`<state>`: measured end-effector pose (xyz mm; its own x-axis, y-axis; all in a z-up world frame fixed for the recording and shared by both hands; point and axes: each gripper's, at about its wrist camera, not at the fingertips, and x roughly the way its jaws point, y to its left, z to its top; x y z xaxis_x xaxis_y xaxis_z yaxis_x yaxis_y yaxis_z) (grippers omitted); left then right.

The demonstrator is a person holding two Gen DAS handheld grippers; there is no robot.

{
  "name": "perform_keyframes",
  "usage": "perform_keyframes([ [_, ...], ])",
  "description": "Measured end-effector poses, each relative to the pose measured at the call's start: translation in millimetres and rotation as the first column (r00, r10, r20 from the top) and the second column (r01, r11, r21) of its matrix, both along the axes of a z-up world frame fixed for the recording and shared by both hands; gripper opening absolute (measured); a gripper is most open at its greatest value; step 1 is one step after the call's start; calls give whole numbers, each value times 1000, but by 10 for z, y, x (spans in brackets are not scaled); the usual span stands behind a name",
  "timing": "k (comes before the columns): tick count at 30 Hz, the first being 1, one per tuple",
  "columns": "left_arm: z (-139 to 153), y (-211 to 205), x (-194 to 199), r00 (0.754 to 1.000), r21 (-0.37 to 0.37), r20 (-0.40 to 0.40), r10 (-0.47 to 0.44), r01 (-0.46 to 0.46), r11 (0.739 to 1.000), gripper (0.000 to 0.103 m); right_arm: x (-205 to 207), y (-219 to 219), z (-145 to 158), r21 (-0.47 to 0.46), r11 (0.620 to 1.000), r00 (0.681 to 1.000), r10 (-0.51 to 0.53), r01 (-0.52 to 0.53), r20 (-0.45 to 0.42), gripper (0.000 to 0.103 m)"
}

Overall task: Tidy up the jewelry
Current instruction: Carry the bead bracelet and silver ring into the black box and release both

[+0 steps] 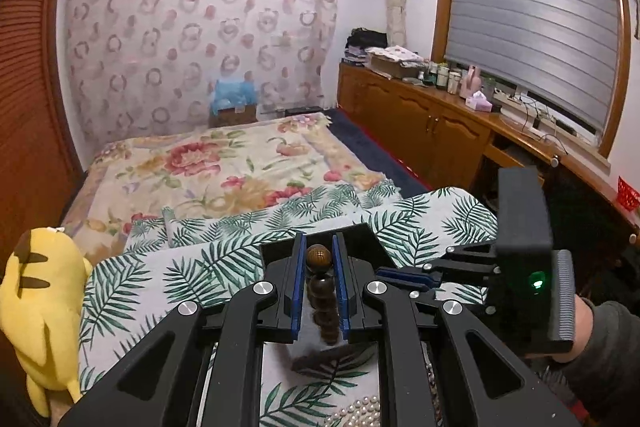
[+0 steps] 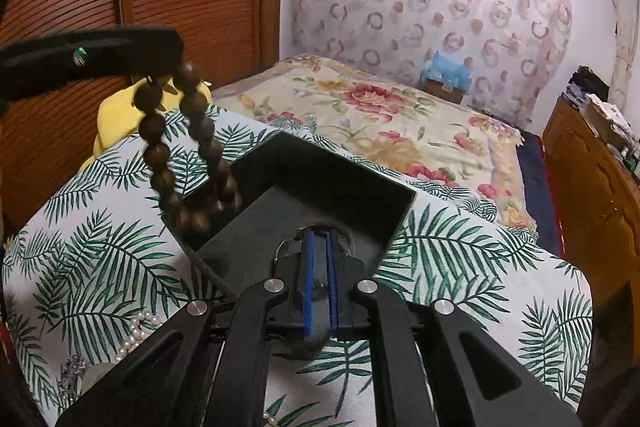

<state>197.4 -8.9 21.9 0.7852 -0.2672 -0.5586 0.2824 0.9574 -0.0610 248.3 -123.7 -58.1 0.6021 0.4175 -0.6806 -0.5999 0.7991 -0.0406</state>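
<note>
Round wooden beads [image 1: 319, 256] hang, blurred, from left claw [image 1: 318, 267].

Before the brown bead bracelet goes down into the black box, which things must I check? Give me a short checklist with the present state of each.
1. Left gripper grips the brown wooden bead bracelet: ok, beads sit between the blue pads.
2. Bracelet hangs free above the leaf-print cloth: ok.
3. Bracelet is over the open black rectangular box: ok, its lower loop hangs at the box's near corner.
4. Right gripper is clear of the drop path: not ok, it reaches into the box.
5. What the right gripper holds: cannot tell, something dark between nearly closed pads.
6. White pearl strand outside box: ok.
</note>
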Motion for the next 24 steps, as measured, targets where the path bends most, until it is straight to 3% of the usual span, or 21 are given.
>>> perform_keyframes([
  [8, -44, -126, 153, 1000, 15, -14, -14, 14, 1000, 12, -205, -329, 94, 63, 997, 999, -38, 36, 25, 8],
  [14, -124, -220, 315, 998, -13, -53, -29, 28, 1000, 12, -315, -448, 102, 76, 996, 998, -47, 45, 34, 8],
  [24, -329, -254, 411, 995, 22, -98, 1, 1, 1000, 16, -397, -562, 89, 89, 995, 998, -56, 53, 31, 8],
])
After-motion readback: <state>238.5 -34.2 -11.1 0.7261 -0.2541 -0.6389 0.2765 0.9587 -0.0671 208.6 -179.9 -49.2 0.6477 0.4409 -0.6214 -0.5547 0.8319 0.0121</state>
